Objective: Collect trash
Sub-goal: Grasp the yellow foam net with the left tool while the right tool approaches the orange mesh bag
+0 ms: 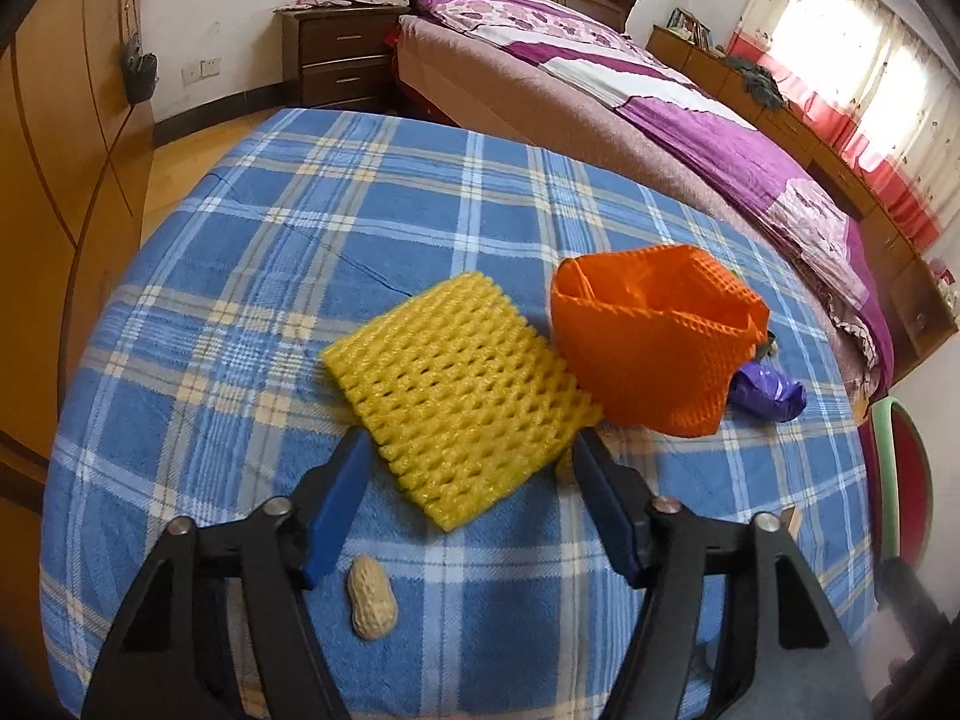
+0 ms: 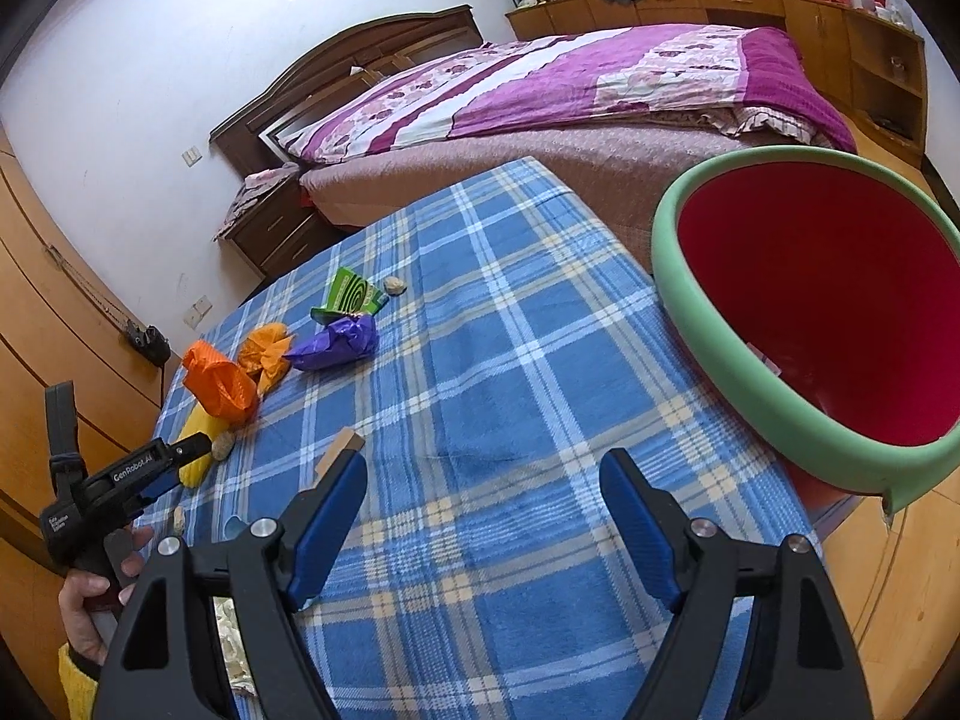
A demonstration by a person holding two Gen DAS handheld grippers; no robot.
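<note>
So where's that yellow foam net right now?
In the left wrist view the yellow foam net lies on the blue plaid cloth, beside the orange net, between the open left gripper fingers.

The right tool, jaws spread and empty, hangs over the blue plaid-cloth counter beside a green-rimmed red plastic bin.

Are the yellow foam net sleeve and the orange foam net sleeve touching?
Touching: in the left wrist view the yellow foam net sleeve meets the orange foam net sleeve edge to edge.
</note>
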